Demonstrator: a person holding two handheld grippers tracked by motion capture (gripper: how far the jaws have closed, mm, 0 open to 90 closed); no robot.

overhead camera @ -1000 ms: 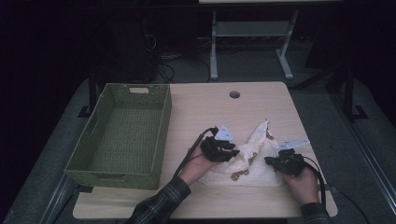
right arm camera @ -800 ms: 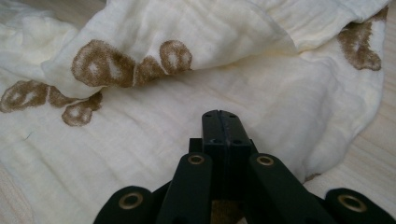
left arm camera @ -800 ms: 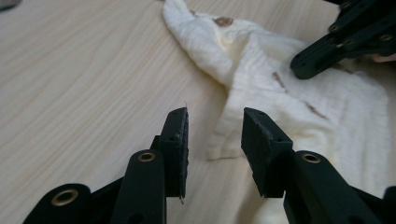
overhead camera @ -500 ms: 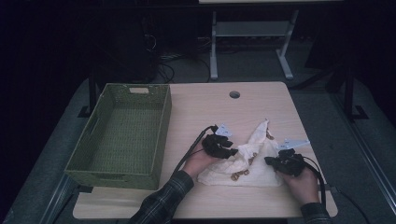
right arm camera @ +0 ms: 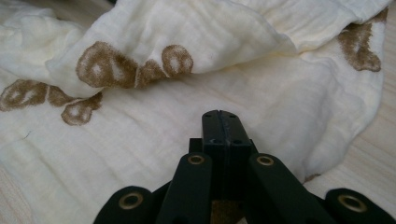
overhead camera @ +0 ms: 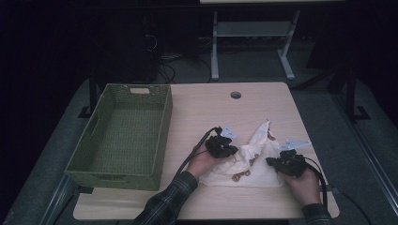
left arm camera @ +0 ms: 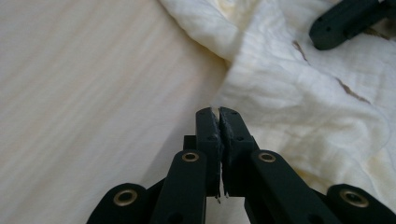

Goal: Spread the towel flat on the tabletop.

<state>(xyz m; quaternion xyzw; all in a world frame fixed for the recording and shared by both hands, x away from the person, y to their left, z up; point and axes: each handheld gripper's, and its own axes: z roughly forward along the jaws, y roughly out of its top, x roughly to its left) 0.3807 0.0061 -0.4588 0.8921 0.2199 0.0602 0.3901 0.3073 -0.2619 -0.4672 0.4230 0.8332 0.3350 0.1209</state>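
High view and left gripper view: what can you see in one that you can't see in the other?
The high view takes in the green basket, the whole table and the person's hands. The left gripper view gives a close look at the left gripper, its jaws shut at the edge of the cream cloth, plus the cloth's crinkly weave. Both show that cloth, the tabletop and both grippers.

- No words, labels, brands or numbers can be read in any view
- The cloth [right arm camera: 196,135] bears brown printed shapes, rings and blotches, which are a pattern and not letters
- The basket [overhead camera: 123,136] and the surface [overhead camera: 225,117] carry no readable mark
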